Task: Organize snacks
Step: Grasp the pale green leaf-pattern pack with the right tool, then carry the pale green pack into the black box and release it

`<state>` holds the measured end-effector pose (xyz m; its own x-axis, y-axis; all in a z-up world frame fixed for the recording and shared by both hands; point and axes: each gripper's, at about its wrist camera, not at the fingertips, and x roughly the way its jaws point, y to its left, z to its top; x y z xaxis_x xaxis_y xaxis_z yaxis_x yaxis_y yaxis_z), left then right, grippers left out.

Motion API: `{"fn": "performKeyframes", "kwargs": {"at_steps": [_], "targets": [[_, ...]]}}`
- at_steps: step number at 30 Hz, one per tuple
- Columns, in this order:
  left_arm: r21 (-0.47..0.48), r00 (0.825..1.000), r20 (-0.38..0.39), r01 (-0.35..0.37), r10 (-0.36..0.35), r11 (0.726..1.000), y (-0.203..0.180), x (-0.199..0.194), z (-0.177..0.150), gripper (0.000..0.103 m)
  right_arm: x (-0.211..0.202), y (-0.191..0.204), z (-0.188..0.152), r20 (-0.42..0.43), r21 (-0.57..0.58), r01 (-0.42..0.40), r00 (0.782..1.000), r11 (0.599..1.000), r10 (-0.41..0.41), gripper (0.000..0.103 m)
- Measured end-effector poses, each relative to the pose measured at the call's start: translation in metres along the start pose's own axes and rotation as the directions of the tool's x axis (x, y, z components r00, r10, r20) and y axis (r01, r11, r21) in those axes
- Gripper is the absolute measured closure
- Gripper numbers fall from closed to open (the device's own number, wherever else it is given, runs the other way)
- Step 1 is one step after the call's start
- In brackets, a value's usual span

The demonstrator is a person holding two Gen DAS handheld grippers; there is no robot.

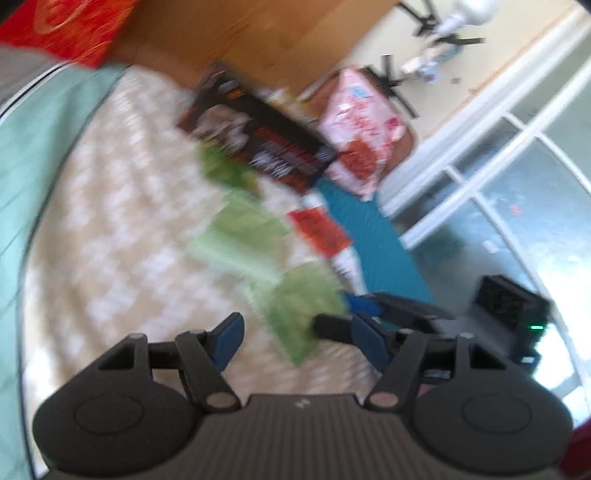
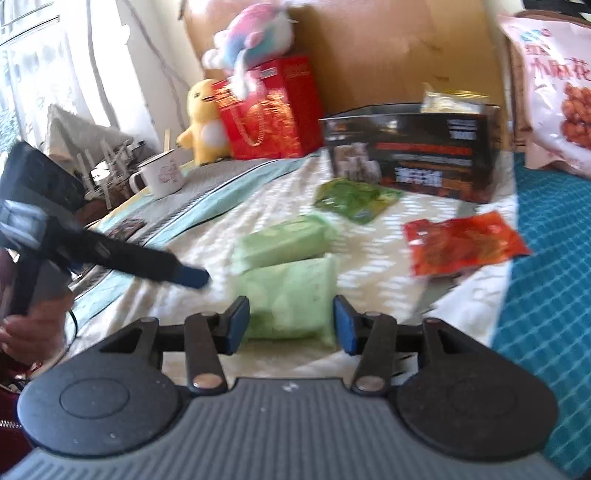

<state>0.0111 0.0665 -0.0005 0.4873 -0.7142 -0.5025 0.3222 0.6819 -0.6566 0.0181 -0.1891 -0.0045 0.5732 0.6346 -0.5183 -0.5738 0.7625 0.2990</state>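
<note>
2 pale green packets lie on the bed ahead of your right tongs [image 2: 290,325]; the nearer green packet [image 2: 288,295] sits just beyond and between its pads, long axis running across the gap. Those tongs stand about half open, gripping nothing. Your left tongs [image 2: 192,277], also open and empty, reach in from the left, farther off.

Lying on the cream checked cloth [image 2: 295,192]: two pale green wrapped snack packs [image 2: 284,240] [image 2: 291,295], one dark green crinkled packet [image 2: 354,199], one red-orange foil packet [image 2: 465,243]. Standing behind: one black cardboard box [image 2: 410,155], one red gift bag [image 2: 273,110], one pink printed bag [image 2: 554,92], two plush toys [image 2: 203,118] [image 2: 255,33], one white enamel mug [image 2: 162,173].
</note>
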Motion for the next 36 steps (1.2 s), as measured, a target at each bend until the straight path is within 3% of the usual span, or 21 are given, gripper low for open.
{"fn": "performKeyframes", "kwargs": {"at_steps": [2,8,16,22,27,31,32,33,34,36], "targets": [[-0.020,1.000,0.017,0.008,-0.008,1.000,0.006,-0.006,-0.004,0.047,0.002,0.013,-0.003,-0.013,-0.004,-0.027,1.000,1.000,0.027,0.050],[0.004,0.997,0.062,-0.034,0.034,0.999,0.005,-0.030,-0.013,0.046,0.009,0.061,-0.013,-0.034,-0.102,-0.038,0.999,0.994,0.034,0.047],[-0.049,0.989,0.133,-0.061,0.067,0.997,0.025,-0.069,-0.027,0.044,0.019,0.104,-0.021,-0.061,-0.221,-0.060,0.997,0.974,0.047,0.043],[-0.044,0.981,0.178,-0.068,0.075,0.997,0.028,-0.092,-0.034,0.037,0.020,0.109,-0.020,-0.053,-0.239,-0.012,0.999,0.971,-0.001,0.044],[-0.023,0.985,0.162,-0.060,0.063,0.998,0.026,-0.088,-0.036,0.037,0.017,0.106,-0.023,-0.048,-0.222,0.027,0.998,0.975,-0.039,0.044],[0.022,0.989,0.126,-0.078,0.074,0.997,0.023,-0.076,-0.041,0.047,0.019,0.109,-0.025,-0.054,-0.228,0.027,0.998,0.973,-0.041,0.044],[0.029,0.989,0.124,-0.086,0.082,0.996,0.022,-0.074,-0.043,0.055,0.021,0.111,-0.026,-0.056,-0.241,0.026,0.998,0.970,-0.041,0.045],[0.031,0.990,0.115,-0.086,0.082,0.996,0.023,-0.072,-0.044,0.060,0.021,0.113,-0.026,-0.053,-0.253,0.029,0.998,0.967,-0.043,0.053],[0.026,0.991,0.112,-0.080,0.077,0.996,0.023,-0.072,-0.044,0.061,0.023,0.114,-0.026,-0.053,-0.264,0.033,0.997,0.964,-0.048,0.068],[0.018,0.990,0.125,-0.063,0.060,0.998,0.022,-0.076,-0.040,0.061,0.023,0.113,-0.021,-0.039,-0.269,0.051,0.997,0.962,-0.063,0.069]]}}
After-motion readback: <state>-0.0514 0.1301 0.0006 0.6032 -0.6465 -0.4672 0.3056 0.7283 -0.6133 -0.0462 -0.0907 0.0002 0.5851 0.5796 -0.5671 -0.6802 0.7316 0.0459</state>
